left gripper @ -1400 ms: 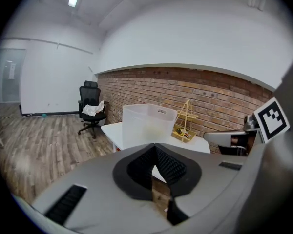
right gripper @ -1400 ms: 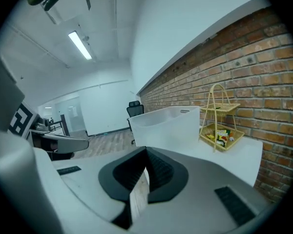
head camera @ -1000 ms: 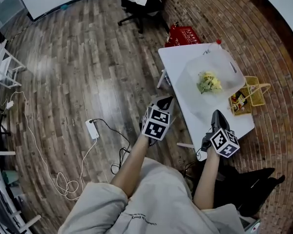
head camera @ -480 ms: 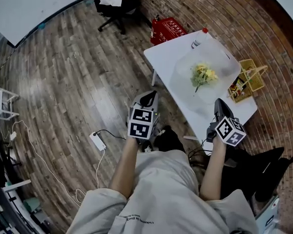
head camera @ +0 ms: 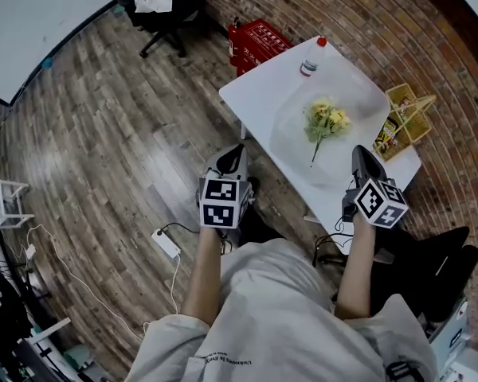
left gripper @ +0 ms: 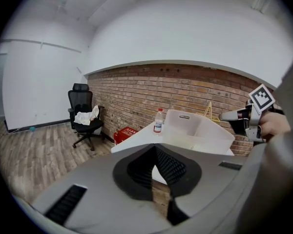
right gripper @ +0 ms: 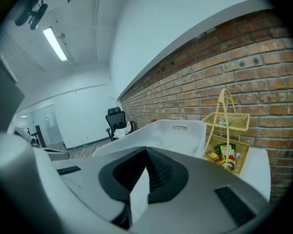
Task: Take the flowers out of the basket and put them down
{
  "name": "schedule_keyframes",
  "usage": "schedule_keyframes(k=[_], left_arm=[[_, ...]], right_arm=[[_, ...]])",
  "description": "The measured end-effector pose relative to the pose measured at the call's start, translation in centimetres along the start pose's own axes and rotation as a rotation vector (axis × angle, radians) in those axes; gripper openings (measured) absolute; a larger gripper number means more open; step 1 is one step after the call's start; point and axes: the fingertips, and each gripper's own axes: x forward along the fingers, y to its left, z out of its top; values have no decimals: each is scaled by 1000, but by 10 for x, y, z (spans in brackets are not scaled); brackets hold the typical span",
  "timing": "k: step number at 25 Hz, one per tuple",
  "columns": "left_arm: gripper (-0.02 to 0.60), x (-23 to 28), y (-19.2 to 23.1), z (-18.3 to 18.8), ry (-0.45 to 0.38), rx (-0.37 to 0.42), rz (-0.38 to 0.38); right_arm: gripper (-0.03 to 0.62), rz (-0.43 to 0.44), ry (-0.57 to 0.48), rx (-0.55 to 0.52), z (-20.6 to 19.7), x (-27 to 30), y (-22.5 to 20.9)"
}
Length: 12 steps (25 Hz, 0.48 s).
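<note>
A bunch of yellow flowers (head camera: pixel 325 120) with a green stem lies inside a translucent white tub (head camera: pixel 365 90) on the white table (head camera: pixel 259 94). My left gripper (head camera: pixel 227 165) is shut and empty, over the floor just left of the table's near edge. My right gripper (head camera: pixel 364 161) is shut and empty, at the table's near edge beside the tub. The left gripper view shows its jaws (left gripper: pixel 155 150) closed, with the tub (left gripper: pixel 198 130) ahead. In the right gripper view the jaws (right gripper: pixel 146 152) are closed, pointing at the tub (right gripper: pixel 171 133). The flowers are hidden in both gripper views.
A plastic bottle (head camera: pixel 309 60) stands at the table's far corner. A yellow two-tier wire basket (head camera: pixel 404 118) with packets sits by the brick wall. A red crate (head camera: pixel 259 42) and an office chair (head camera: pixel 163 6) stand beyond the table. A power strip (head camera: pixel 166 243) lies on the floor.
Both hands have moved level across the room and now sit closer to the table and tub. Both grippers stay shut and empty. The flowers have not moved in the tub.
</note>
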Motion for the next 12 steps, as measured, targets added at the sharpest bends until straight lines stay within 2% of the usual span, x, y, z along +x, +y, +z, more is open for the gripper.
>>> schedule_keyframes(k=[7,12], left_arm=[[25,44,9,36,-6,30,-41],[25,77,12,59,13,59,-100]], right_arm=[[-3,-20,-3,-7,35,35,-4],[-4,-34,43,36,37,61,3]])
